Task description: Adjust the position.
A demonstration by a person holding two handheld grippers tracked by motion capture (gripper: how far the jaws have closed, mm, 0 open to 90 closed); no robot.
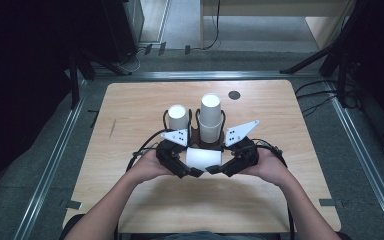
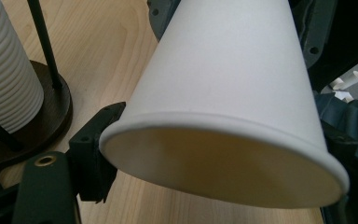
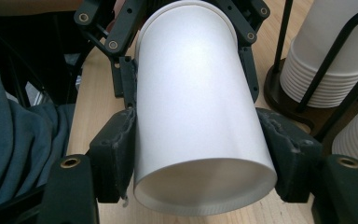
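Between both grippers lies the white paper cup [image 1: 204, 158], sideways above the light wooden table [image 1: 130, 105]. Right gripper [image 3: 200, 154] clamps its base end; left gripper [image 2: 214, 144] pinches the rim end. I'd keep squeezing lightly, avoiding crushing it.

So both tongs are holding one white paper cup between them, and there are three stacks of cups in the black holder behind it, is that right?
Not quite: the black holder carries two stacks of cups, not three, as the high view shows. The rest stands: both tongs, left and right, hold one white paper cup between them.
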